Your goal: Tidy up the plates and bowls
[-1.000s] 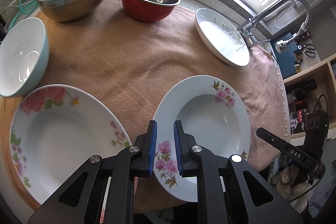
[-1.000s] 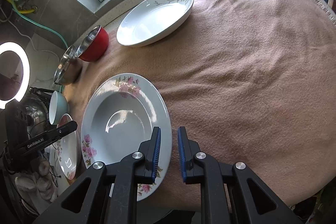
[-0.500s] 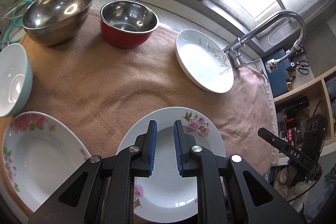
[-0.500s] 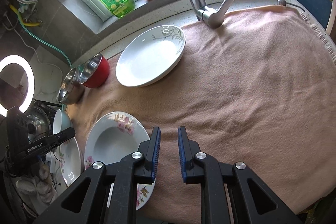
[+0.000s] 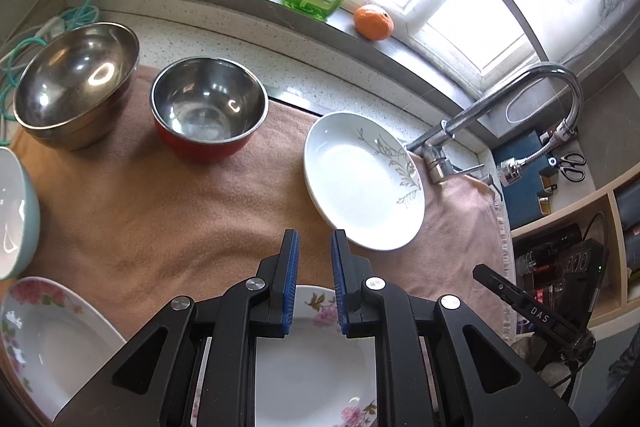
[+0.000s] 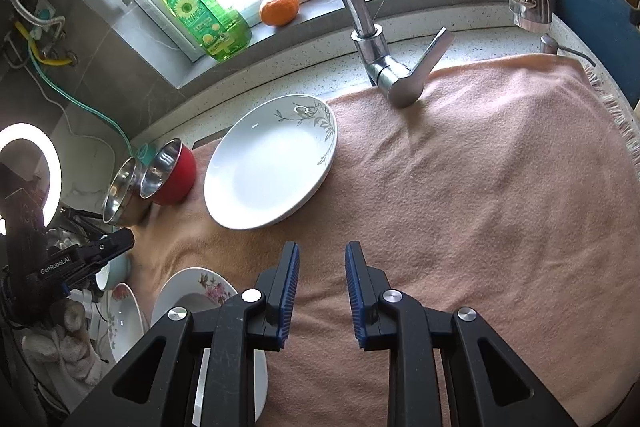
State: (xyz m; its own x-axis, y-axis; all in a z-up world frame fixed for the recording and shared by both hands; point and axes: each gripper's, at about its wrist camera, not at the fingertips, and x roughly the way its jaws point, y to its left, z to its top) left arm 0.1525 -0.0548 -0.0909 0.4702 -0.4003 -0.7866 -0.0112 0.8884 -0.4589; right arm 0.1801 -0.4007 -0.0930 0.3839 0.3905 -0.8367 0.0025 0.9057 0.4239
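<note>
Left wrist view has the left gripper [image 5: 313, 247] with its blue pads parted by a narrow gap, empty, held over the pink-flowered plate [image 5: 316, 359] that lies flat on the peach towel [image 5: 180, 211] at the near edge. A second flowered plate [image 5: 48, 339] sits just left of it, apart, with a pale blue bowl [image 5: 16, 211] above that. Beyond stand a steel bowl [image 5: 76, 83] and a red bowl [image 5: 208, 111] with a steel inside, close together, mouths up. To the right lies a white leaf-patterned plate [image 5: 360, 183]; its near rim is just ahead of the right fingertip, and its far rim lies by the faucet [image 5: 500, 107] base. Right wrist view shows the right gripper [image 6: 322, 267] with fingers apart, empty, over bare towel [image 6: 480, 187]; the leaf plate [image 6: 268, 163] lies ahead-left, the flowered plate [image 6: 192, 291] partly hidden under the left finger. A green soap bottle [image 6: 204, 19] and an orange [image 6: 279, 8] sit on the sill
</note>
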